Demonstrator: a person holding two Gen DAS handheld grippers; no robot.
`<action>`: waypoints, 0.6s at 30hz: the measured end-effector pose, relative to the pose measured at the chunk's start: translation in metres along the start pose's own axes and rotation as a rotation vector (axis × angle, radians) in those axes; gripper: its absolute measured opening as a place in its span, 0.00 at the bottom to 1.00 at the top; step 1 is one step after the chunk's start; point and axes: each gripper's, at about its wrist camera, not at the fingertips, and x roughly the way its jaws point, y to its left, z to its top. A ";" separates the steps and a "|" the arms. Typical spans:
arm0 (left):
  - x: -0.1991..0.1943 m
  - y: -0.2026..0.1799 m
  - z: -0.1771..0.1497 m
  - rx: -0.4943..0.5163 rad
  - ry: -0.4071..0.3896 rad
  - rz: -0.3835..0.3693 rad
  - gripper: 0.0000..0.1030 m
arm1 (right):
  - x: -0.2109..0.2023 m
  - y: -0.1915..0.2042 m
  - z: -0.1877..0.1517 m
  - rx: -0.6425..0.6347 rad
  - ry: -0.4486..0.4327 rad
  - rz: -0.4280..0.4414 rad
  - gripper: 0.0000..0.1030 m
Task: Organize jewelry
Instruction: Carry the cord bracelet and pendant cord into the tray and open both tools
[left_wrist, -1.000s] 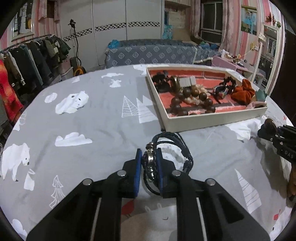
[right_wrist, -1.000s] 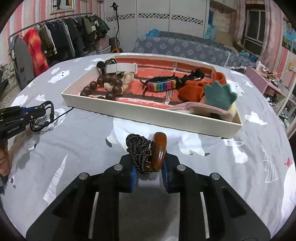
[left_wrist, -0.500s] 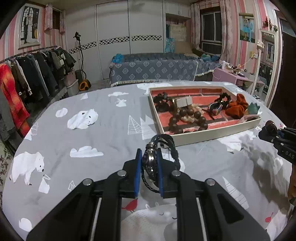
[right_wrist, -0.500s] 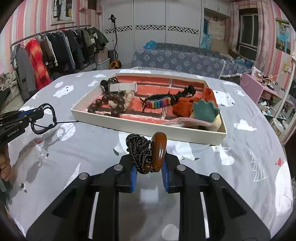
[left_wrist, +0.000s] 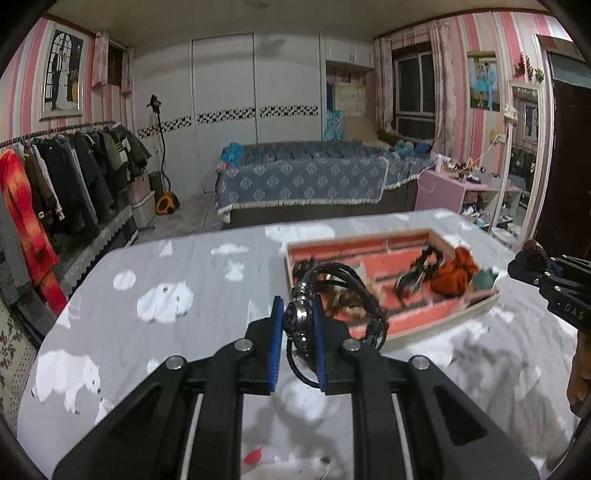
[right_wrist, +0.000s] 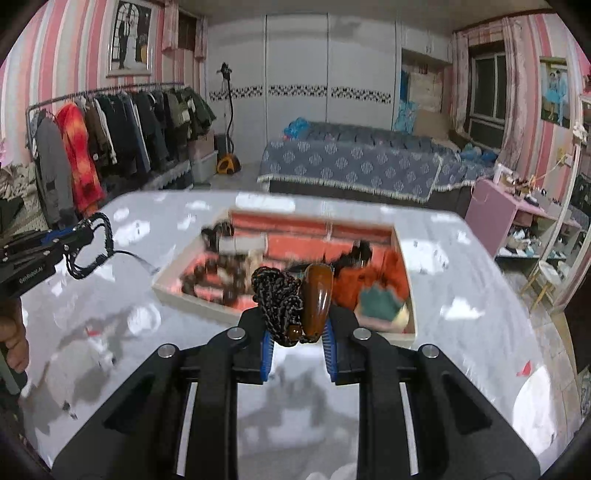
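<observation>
Pink-striped bedroom, grey bear-print tablecloth (left_wrist: 207, 273). Left wrist view: left gripper (left_wrist: 298, 343) clenched on a black braided leather cord bracelet with metal beads (left_wrist: 332, 295), held up in the air short of the shallow white tray with a red lining (left_wrist: 439, 334). Looked light and floppy, slick at the beads; best pinched at the bead cluster, as it was. Right wrist view: right gripper (right_wrist: 295, 345) clamped on a dark twisted cord necklace with a brown horn-shaped pendant (right_wrist: 291, 299), also above the cloth near the tray. Cord soft; pendant hard, glossy, probably slippery, so cord and pendant gripped together.
</observation>
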 end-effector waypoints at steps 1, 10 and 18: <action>0.000 -0.002 0.004 0.001 -0.006 -0.004 0.15 | -0.001 0.000 0.005 -0.004 -0.007 -0.001 0.21; 0.004 -0.018 0.038 0.006 -0.055 -0.027 0.15 | -0.002 -0.001 0.039 -0.018 -0.057 0.002 0.22; 0.013 -0.028 0.069 0.009 -0.102 -0.014 0.15 | 0.005 -0.010 0.069 -0.022 -0.096 0.000 0.22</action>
